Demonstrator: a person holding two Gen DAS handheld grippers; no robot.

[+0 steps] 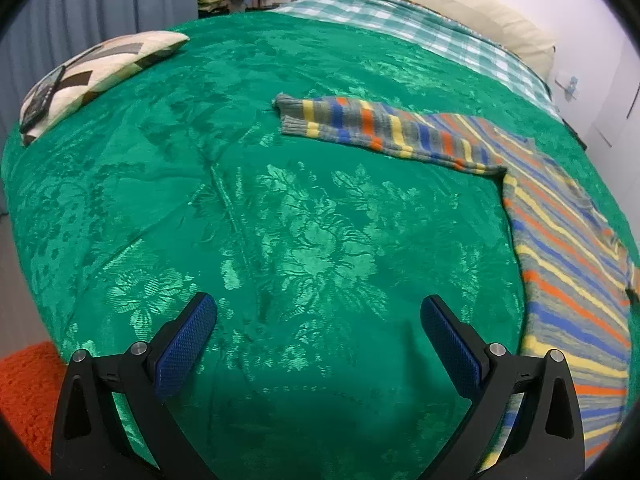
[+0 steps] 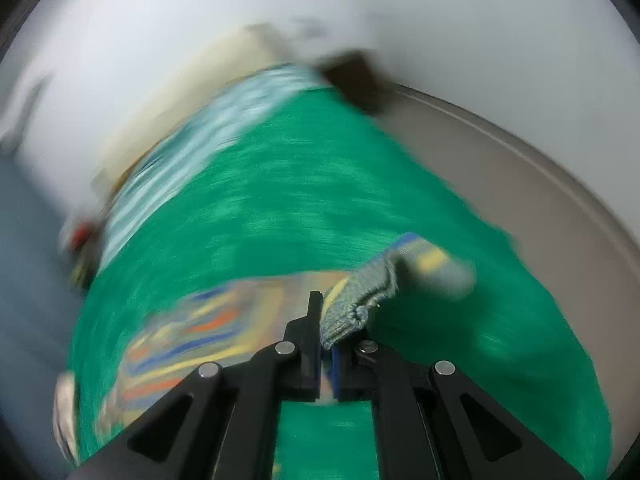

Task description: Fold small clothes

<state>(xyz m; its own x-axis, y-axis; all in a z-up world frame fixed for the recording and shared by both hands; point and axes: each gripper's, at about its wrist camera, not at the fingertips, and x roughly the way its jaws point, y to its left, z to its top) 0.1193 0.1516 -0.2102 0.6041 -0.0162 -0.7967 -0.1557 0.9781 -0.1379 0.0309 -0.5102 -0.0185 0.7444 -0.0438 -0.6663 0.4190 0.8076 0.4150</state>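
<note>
Pinching the grey ribbed hem of the sweater (image 2: pixel 356 304) between its pressed-together fingers, the right gripper (image 2: pixel 326 344) should carry that edge in one smooth arc, low over the bed (image 2: pixel 320 184), so the knit folds flat and square. The left gripper (image 1: pixel 318 320) hangs spread and empty above the green cover; it could pin the body. Farther off, a sleeve (image 1: pixel 360 124) lies flat toward the bed's middle.

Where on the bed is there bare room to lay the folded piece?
Free: green floral bedspread between the patchwork pillow, the striped knitted sweater and the open left gripper. Crowded: sweater's side, where the right gripper grips its cuff.
</note>
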